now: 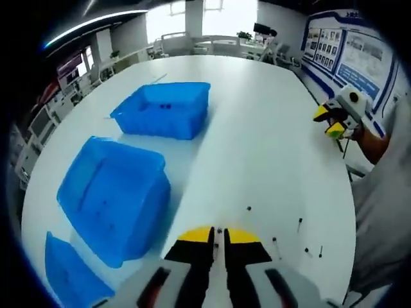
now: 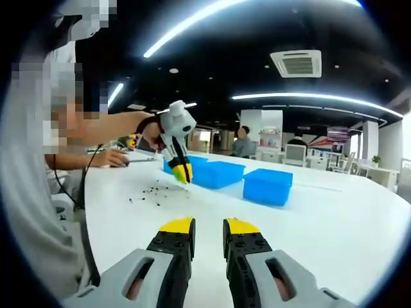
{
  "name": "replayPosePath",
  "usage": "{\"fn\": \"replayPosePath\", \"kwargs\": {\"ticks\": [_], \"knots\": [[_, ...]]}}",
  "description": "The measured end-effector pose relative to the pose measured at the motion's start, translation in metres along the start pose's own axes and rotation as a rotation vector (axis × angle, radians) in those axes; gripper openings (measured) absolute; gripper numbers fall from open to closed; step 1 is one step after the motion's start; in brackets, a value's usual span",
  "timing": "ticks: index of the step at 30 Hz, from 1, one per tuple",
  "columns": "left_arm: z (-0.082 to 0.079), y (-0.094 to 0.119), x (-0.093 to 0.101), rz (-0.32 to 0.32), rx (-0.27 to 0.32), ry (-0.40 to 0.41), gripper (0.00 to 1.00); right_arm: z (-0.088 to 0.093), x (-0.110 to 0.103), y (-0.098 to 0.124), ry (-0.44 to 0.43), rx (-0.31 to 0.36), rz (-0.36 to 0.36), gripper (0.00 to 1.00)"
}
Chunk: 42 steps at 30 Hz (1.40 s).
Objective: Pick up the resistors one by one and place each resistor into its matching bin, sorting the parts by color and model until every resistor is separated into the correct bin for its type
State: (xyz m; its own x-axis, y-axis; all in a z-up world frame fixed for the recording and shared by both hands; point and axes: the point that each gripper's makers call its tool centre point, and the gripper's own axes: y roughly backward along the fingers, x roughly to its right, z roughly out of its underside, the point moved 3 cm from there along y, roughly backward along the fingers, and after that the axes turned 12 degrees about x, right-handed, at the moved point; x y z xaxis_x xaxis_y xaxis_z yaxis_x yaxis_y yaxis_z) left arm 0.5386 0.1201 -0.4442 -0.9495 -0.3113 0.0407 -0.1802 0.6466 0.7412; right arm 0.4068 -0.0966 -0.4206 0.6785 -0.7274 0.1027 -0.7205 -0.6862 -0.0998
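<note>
Your left tongs are pressed almost together, with just a thin crack between the yellow tips. A tiny dark part sits right at the tips, but it is too small to tell if you are pinching it. From the right gripper view, you can see those same tongs hanging tips-down over the white surface, right above a little pile of resistors.

More resistors lie loose on the surface, just to the right of your left tongs. They look like small dark dots with thin legs. Their colors are too small to make out.

Your right tongs are spread a little, with a clear gap between the yellow tips. Nothing is in them. They float above the surface, well apart from the resistors.

Three blue bins sit on the surface. In the left gripper view, the far bin has a few dark bits inside. The middle bin is closer, to the left of your left tongs. The near bin peeks in at the bottom left.

A person sits far off at the back of the room.
</note>
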Motion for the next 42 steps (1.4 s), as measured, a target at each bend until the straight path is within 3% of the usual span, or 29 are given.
{"fn": "replayPosePath", "kwargs": {"ticks": [5,9,23,27,30,34,36,37,40,42], "knots": [[0.0,-0.009,0.001,0.002,-0.023,-0.015,0.11,0.001,-0.001,0.001,-0.001,-0.003,-0.001,0.2],[0.003,-0.012,-0.002,-0.01,-0.08,-0.053,0.11,0.0,0.001,0.003,0.0,-0.004,0.003,0.2],[0.001,-0.013,0.001,0.057,-0.178,-0.115,0.05,0.001,0.002,0.005,-0.005,0.0,0.008,0.2],[0.002,-0.01,0.002,0.067,-0.177,-0.111,0.04,0.001,0.005,0.006,-0.006,0.006,0.015,0.2],[-0.006,-0.007,0.011,0.113,-0.098,-0.08,0.04,0.0,0.005,0.006,-0.005,0.008,0.016,0.2],[-0.025,0.008,0.014,0.153,0.056,-0.027,0.04,0.0,0.005,0.005,-0.003,0.005,0.011,0.2],[-0.037,0.017,0.011,0.165,0.147,0.004,0.04,0.0,0.004,0.005,-0.003,0.006,0.01,0.2],[-0.047,0.024,0.006,0.156,0.22,0.022,0.04,0.0,0.004,0.005,-0.003,0.006,0.009,0.2],[-0.075,0.049,-0.022,0.069,0.464,0.118,0.04,0.0,0.004,0.004,-0.002,0.007,0.01,0.2],[-0.08,0.063,-0.057,-0.092,0.594,0.239,0.04,0.0,0.004,0.004,-0.003,0.007,0.012,0.2]]}}
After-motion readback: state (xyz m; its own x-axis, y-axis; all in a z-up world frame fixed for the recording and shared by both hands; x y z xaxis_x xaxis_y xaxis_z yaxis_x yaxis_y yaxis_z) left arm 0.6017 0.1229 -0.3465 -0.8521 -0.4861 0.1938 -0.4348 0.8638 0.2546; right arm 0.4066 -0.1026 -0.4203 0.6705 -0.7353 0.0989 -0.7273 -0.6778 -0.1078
